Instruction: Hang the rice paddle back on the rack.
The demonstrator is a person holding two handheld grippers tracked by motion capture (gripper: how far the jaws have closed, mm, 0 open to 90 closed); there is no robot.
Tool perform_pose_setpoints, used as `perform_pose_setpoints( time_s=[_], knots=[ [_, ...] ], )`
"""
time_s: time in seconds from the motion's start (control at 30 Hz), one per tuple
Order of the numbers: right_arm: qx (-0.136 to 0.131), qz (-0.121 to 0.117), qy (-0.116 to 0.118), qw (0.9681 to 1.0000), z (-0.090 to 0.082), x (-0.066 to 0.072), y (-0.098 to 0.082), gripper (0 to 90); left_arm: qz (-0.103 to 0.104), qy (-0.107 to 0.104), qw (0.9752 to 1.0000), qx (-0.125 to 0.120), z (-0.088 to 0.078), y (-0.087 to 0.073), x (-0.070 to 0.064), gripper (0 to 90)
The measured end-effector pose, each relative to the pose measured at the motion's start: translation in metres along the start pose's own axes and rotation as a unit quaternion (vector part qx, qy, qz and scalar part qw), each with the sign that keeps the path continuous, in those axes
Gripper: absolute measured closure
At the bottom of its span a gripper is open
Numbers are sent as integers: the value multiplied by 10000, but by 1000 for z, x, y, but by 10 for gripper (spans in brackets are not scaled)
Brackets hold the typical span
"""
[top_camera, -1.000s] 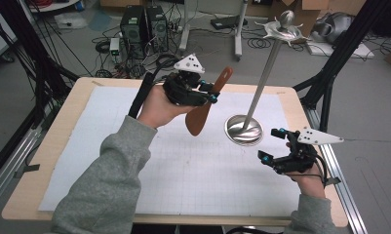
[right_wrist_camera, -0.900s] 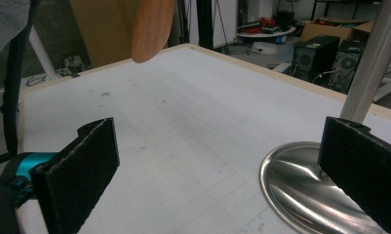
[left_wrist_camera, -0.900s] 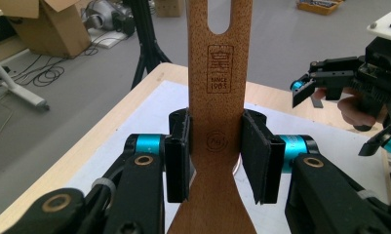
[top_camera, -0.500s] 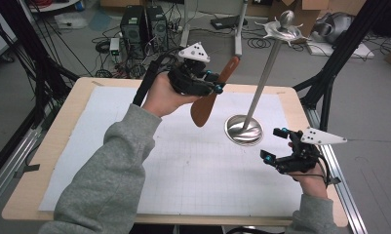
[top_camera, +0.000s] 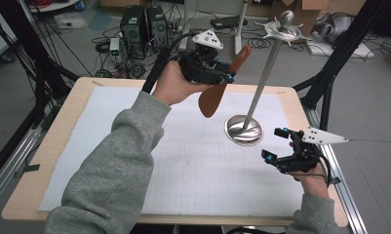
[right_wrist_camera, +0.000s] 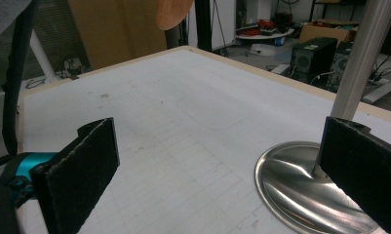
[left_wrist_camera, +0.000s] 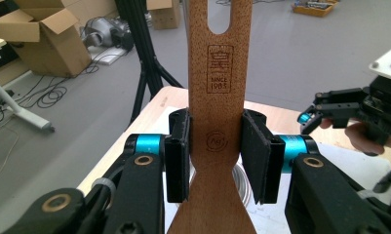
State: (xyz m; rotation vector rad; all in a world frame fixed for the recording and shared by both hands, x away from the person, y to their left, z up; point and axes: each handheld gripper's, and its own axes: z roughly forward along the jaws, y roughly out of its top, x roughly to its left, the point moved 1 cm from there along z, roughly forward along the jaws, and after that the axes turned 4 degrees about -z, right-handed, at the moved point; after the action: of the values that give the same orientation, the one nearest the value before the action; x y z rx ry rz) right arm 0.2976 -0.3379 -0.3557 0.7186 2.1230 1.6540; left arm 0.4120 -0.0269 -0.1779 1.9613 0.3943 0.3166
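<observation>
One wooden spatula (top_camera: pixel 221 87) sits clamped between the jaws of the left gripper (top_camera: pixel 227 78). One metal stand (top_camera: pixel 254 105) rises just beyond the spread jaws of the right gripper (top_camera: pixel 272 144): one round base, one pole, one hooked top. That makes two grippers, two hands and one white gridded mat (top_camera: pixel 134 146) beneath them.

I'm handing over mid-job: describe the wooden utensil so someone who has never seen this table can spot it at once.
Start at the white gridded mat on the wooden table, then find the tall steel stand with its round base toward the right. Left of its pole, above the mat, the left gripper is shut on a wooden spatula. It is the one brown thing there, with a slotted handle and a burned-in stamp.
</observation>
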Motion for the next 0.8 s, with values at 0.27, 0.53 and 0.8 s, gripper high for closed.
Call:
perform_pose_setpoints(
  time_s=[0.27,0.53,0.8],
  knots=[
    [-51,-38,-41,10000,-3,0,1,3,-79,-28,9999,-60,1,10,6,651],
    [-35,-9,-62,10000,-5,-1,0,2,-85,-31,9999,-62,6,22,8,651],
    [-54,0,-79,10000,-7,-1,0,3,-175,-28,9998,-92,14,28,13,651]
  ],
)
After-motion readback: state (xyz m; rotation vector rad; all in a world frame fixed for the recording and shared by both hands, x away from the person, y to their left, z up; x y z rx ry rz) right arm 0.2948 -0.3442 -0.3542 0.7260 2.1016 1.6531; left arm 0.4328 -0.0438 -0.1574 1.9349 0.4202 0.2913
